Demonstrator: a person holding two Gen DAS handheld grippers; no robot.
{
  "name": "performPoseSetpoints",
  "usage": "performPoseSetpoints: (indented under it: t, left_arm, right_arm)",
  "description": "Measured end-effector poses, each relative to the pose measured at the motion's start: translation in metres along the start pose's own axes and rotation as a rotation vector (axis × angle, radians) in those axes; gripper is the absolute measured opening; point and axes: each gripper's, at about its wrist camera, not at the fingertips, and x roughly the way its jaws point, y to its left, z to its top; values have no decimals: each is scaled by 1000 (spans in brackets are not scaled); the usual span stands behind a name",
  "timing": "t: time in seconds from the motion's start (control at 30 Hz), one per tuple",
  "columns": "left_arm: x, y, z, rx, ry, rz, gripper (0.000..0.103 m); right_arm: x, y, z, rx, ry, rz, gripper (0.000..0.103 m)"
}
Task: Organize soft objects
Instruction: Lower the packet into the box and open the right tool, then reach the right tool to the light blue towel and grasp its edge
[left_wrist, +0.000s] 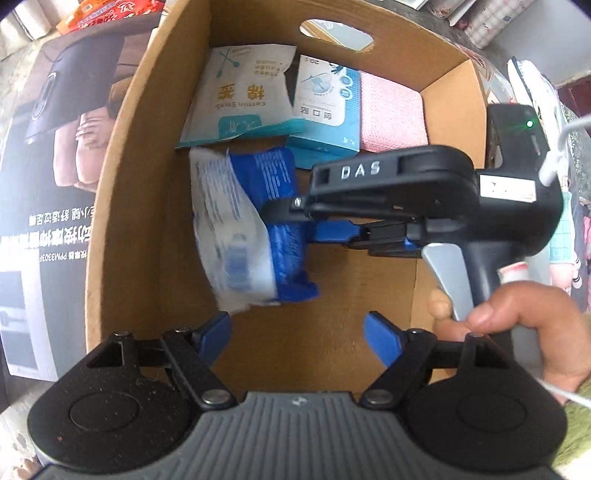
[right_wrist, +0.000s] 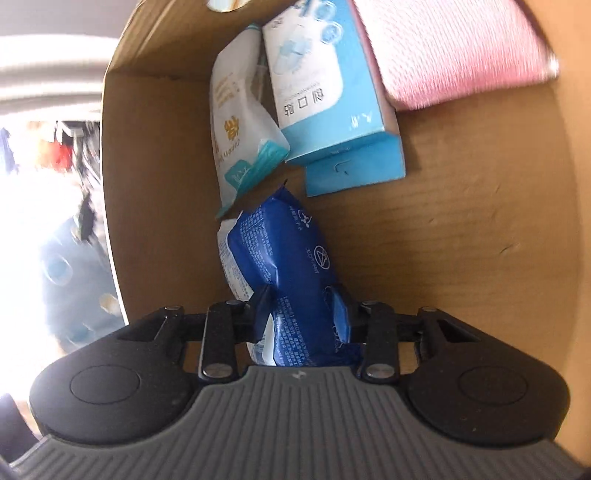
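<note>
A cardboard box (left_wrist: 122, 192) holds a white cotton swab pouch (left_wrist: 243, 96), a light blue carton (left_wrist: 327, 110) and a folded pink cloth (left_wrist: 391, 114) at its far end. My right gripper (right_wrist: 301, 314) is shut on a blue and white soft pack (right_wrist: 284, 266) and holds it inside the box (right_wrist: 480, 229), near the left wall. In the left wrist view the right gripper (left_wrist: 291, 225) reaches in from the right with the pack (left_wrist: 243, 225). My left gripper (left_wrist: 297, 341) is open and empty, above the box's near end.
A large printed product box (left_wrist: 55, 166) lies left of the cardboard box. The box floor to the right of the pack is bare cardboard (right_wrist: 461, 240). Patterned fabric and clutter lie beyond the right wall (left_wrist: 569, 221).
</note>
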Motion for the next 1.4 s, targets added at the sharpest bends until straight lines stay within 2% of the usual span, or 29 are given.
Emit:
performPoseSetpoints:
  t: [0.17,0.37,0.53,0.7,0.87,1.07,1.23,1.4]
  left_arm:
    - [-5,7,-1,-28,-1,-10,80]
    - [-5,6,1,-32,-7,-10,80]
    - [-4,0,1,-22,-15,-21,80]
    - [-5,-9,1,-2,-32,-38,80]
    - [-11,-17,3,21,-63,-71,81]
    - [-24,-33,7,47,-123,-111,81]
    - [-35,-53,14,67,-190,-137,81]
    - [-43,-87,23,101,-264,-129,81]
  right_arm:
    - [11,-1,-6,34,-21,71,33]
    - [22,9,-9,-5,20,80,35]
    - [5,21,-5,-66,-17,63,49]
    - [-17,38,-3,-155,-51,50,51]
    - [-60,42,-3,-269,-138,48,52]
    - [-116,40,-1,-377,-290,60,53]
    - [-167,24,-3,-384,-418,87,55]
    - [-223,-13,-13,-323,-538,68,58]
